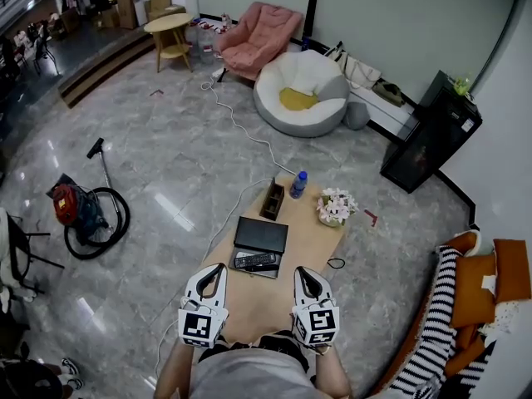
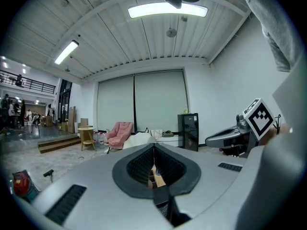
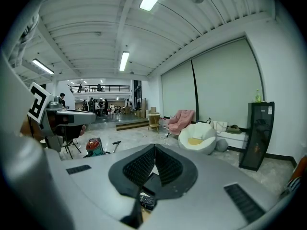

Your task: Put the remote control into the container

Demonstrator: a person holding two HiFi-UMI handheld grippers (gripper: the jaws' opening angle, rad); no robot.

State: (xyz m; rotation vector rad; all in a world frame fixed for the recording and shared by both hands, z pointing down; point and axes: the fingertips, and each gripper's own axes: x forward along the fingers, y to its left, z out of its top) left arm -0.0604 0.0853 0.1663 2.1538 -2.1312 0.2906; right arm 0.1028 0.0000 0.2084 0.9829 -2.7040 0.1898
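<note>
Left gripper [image 1: 217, 268] and right gripper [image 1: 304, 269] closed, empty; remote control [image 1: 255, 261] on table [image 1: 312, 241]

Remote [image 1: 256, 261] is on the table [image 1: 312, 243], near-left part, with a flat box [image 1: 261, 233] right behind it. Further back, the container [image 1: 272, 199] is by the left edge, with the bottle [image 1: 298, 184] just right of it and the flowers [image 1: 337, 207] at the right edge. Left gripper [image 1: 219, 268] and right gripper [image 1: 302, 270] hang side by side over the near end. Vacuum [image 1: 83, 210] is on the floor well off left, and the beanbag [image 1: 301, 94] is beyond the table.

Red vacuum [image 1: 71, 206], pink armchair [image 1: 259, 38], white beanbag [image 1: 301, 90], flowers [image 1: 336, 207]
</note>
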